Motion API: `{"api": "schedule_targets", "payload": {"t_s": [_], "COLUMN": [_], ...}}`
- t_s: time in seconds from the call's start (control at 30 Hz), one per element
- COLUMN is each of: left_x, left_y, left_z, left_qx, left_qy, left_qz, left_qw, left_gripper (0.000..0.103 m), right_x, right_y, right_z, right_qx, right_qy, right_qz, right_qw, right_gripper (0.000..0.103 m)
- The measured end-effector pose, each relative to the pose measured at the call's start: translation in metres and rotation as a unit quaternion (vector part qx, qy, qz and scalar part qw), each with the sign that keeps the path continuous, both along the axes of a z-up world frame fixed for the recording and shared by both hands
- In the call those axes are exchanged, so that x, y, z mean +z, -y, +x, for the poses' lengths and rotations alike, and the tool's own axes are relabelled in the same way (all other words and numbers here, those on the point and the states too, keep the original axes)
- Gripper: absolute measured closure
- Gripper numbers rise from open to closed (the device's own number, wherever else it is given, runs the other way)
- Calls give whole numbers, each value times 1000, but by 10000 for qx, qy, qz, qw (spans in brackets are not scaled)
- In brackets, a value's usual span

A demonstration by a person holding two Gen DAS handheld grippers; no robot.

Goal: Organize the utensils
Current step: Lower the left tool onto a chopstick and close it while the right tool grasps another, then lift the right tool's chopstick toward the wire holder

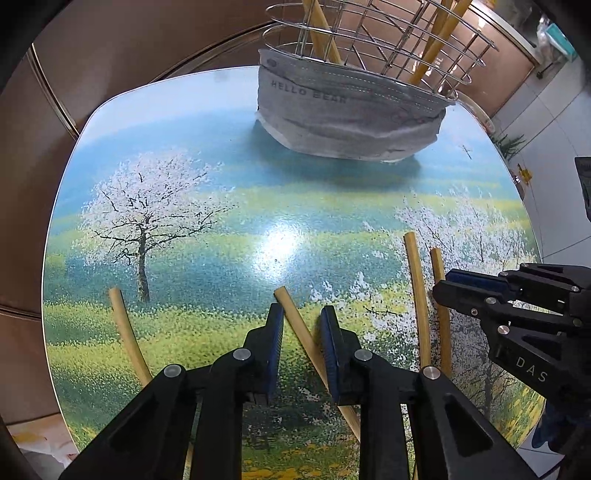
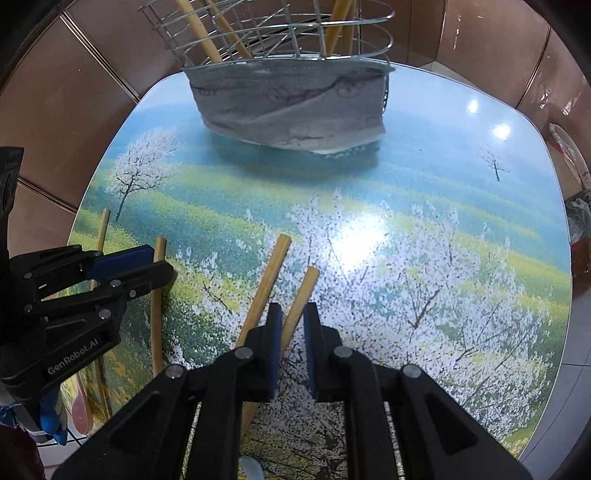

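Looked down on a glossy table (image 1: pixel 221 166) with rounded corners, printed all over with a painted landscape: blue haze at the far edge, bands of green and yellow field, white-blossomed trees in the middle and near ground. Caught a bright patch of lamp glare near the centre of the print, plus two smaller spots towards the far right corner in the right wrist view. Made out brown wall panels (image 1: pixel 110 48) with thin metal strips behind the table, and pale floor tiles (image 1: pixel 546 147) off its right side.

Found a wire basket (image 1: pixel 388 33) standing near the far edge, its lower part wrapped in a grey face mask (image 1: pixel 351 110) and several chopsticks (image 1: pixel 321 29) leaning upright inside.

Found the left gripper (image 1: pixel 303 314) pointed steeply down over the near part of the table, blue pads drawn in on a chopstick (image 1: pixel 286 299) slanting across the gap and touching both. Noted another loose chopstick (image 1: pixel 123 328) lying off to its left.

Found the right gripper (image 2: pixel 293 314) just beside it, jaws only narrowly parted around a second chopstick (image 2: pixel 304 288): against the left pad, a sliver clear of the right. Noted a neighbouring chopstick (image 2: pixel 275 262) lying just outside the left finger.
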State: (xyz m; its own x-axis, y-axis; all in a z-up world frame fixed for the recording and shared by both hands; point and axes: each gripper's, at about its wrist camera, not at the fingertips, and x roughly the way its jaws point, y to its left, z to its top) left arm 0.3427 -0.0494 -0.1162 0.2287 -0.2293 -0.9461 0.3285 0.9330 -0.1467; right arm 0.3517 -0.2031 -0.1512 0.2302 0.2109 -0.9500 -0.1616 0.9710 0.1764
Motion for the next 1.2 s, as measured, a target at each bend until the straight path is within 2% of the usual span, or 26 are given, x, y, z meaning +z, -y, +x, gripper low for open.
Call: {"api": "schedule_targets", "payload": {"t_s": [0.2,0.3,0.53,0.73,0.83,1.07,1.2], "left_x": [-1,-1,-5,-3,0,33,52], "left_y": [2,4,9,9,5,2,-5], "left_z": [3,6,10,2,-4,-26,-39], "left_qx": [-41,-104,-249,-50,58,227,349], "left_qy": [4,7,-31,79,188,620,897], "left_qz": [-15,-16,-51,-137,-185,-466,-681], "left_qw": [10000,9999,9997,9999,9996,9967,9930], "left_gripper": [83,89,98,98,98,98,98], "right_x": [0,-2,-2,0,7,36,64], "right_y": [0,0,10,18,23,36,43], "right_z": [1,1,2,-2,-11,-36,-57], "right_qx": [134,192,217,121,134,85,116], "right_qy": [0,-24,-143,-80,41,482,935], "right_qz": [7,27,196,375,415,647,817], "right_qw": [9999,9998,9995,9992,9990,9967,9922], "right_gripper": [91,91,93,96,97,97,97]}}
